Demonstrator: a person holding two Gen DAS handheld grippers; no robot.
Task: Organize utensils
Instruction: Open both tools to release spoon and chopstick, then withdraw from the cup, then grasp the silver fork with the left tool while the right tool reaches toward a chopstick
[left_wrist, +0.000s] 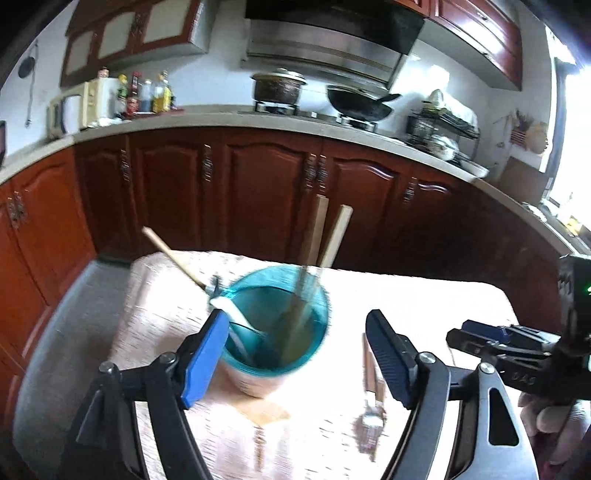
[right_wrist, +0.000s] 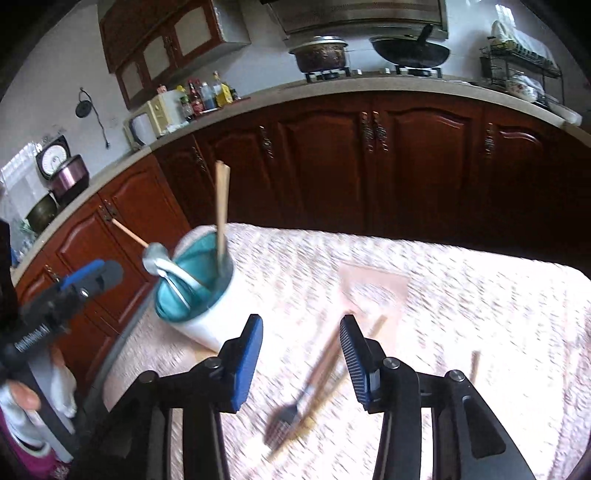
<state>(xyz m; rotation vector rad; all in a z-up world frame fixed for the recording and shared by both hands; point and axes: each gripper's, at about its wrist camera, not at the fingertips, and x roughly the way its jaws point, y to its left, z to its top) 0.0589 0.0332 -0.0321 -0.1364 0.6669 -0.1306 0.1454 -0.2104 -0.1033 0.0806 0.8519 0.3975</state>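
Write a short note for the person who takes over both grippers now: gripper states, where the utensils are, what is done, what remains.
Left gripper: open, empty, over the teal-lined white cup.
Right gripper: open, empty, above the dark metal fork with a brown handle.
Done: two wooden chopsticks, a white spoon and a wooden-handled utensil stand in the cup.
Left: the fork and a brown stick-like piece still lie on the pale patterned tablecloth. Probably pick up the fork next; the picture is blurred, so check the rest.
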